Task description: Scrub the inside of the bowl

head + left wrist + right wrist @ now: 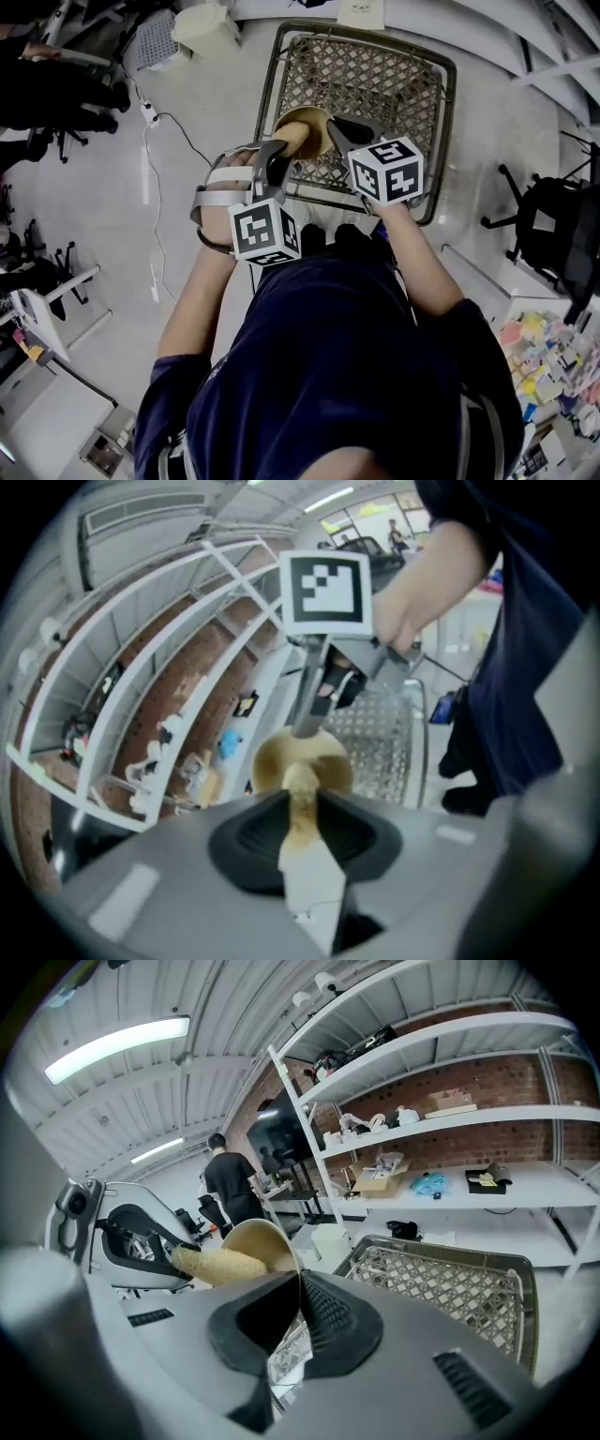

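Plainly, the right tongs (298, 1279) pinch the rim of the bowl (255, 1239) while the left tongs (302, 801) clamp a tan scrubber (220, 1265), its tip half-hidden inside.

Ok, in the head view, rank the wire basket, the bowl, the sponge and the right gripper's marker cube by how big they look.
1. wire basket
2. marker cube and bowl: about alike; the cube is nearer the camera, so I won't rank them
3. sponge
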Tool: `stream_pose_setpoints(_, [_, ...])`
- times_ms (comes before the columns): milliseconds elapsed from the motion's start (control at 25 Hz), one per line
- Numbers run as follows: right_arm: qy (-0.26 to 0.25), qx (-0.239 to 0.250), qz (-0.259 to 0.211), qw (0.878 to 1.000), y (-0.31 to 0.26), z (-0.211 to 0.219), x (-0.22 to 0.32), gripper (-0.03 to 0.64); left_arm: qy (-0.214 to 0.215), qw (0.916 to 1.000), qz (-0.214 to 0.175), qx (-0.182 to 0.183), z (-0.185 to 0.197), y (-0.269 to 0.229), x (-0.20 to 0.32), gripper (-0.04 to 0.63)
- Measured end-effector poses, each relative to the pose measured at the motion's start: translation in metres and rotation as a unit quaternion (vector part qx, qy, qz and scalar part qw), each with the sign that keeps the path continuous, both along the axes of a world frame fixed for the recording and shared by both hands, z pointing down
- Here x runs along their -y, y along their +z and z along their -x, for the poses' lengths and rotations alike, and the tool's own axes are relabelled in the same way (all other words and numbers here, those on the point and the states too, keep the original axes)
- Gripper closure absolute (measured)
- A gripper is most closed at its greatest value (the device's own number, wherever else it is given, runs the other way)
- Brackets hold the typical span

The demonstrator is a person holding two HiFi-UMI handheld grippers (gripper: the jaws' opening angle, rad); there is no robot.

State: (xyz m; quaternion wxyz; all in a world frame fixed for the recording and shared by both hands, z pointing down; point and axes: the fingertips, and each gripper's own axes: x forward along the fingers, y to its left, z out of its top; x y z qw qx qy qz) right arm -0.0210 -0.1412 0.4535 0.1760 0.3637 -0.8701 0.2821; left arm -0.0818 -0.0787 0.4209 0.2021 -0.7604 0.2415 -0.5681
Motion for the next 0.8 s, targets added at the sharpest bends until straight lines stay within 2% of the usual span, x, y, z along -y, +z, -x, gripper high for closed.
stream_pose_setpoints(160, [-0.014,-0.001,0.001,1.000,0.001,0.009,-0.003,0.603,0.011,0.9985,-0.053,0.003,-0.004,-0.016,0.012,0.509])
stream_pose_setpoints(280, [-0.023,0.002,0.003,1.000,0.001,0.015,-0.007,0.603,0.016,0.9977,-0.065,-0.003,-0.014,-0.025,0.018,0.509])
stream_pose_setpoints(440, [-0.025,0.001,0.005,1.000,0.001,0.015,-0.005,0.603,0.031,0.9974,-0.066,0.002,-0.024,-0.022,0.020,0.509])
stream_pose_setpoints(600, [-0.008,0.005,0.006,1.000,0.001,0.004,0.002,0.603,0.018,0.9980,-0.061,-0.003,-0.017,-0.021,0.025,0.509])
stream_pose_setpoints(800, [0.011,0.005,0.000,1.000,-0.002,-0.007,0.013,0.603,0.002,0.9996,-0.025,-0.011,-0.009,-0.010,0.019,0.509])
